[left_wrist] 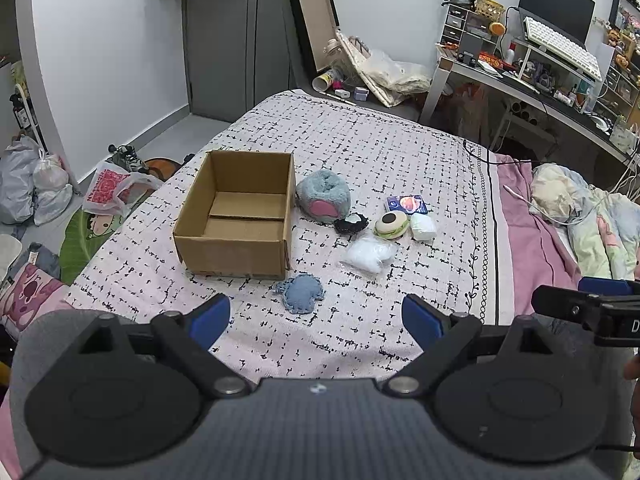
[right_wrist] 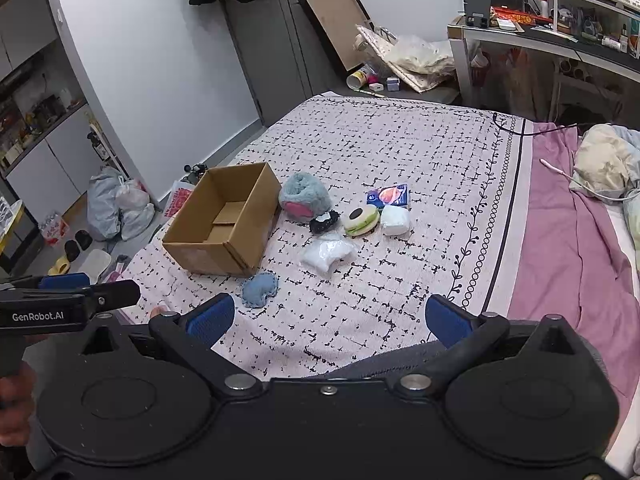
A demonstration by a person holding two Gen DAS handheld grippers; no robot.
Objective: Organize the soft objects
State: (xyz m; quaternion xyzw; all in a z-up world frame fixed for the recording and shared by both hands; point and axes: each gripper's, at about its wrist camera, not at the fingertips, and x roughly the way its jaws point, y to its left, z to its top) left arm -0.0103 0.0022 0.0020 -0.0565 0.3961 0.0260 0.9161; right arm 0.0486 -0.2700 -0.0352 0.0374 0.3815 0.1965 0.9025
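Both claws were held above the near edge of the bed (left_wrist: 360,148), each with its jaws spread wide apart and nothing between them: the left claw (left_wrist: 316,322) and the right claw (right_wrist: 330,322). Ahead and to the left of the left claw, an open cardboard box (left_wrist: 236,216) was seen standing empty on the bed. Just ahead of that claw lay a blue fabric piece (left_wrist: 301,293); farther ahead and slightly right, a furry grey-and-pink plush (left_wrist: 323,196), a small black item (left_wrist: 351,224), a white fluffy bag (left_wrist: 368,257), a burger-shaped toy (left_wrist: 391,224), a white pouch (left_wrist: 423,227) and a printed packet (left_wrist: 407,204) were clustered close together. Because the pieces lay so near one another, a neighbour could be dragged or pinched along with the chosen one, and the thin blue piece might be gripped together with the bedspread. "GenRobot.AI" could be read on the left claw's side in the right wrist view; the packet's print was too small to read.
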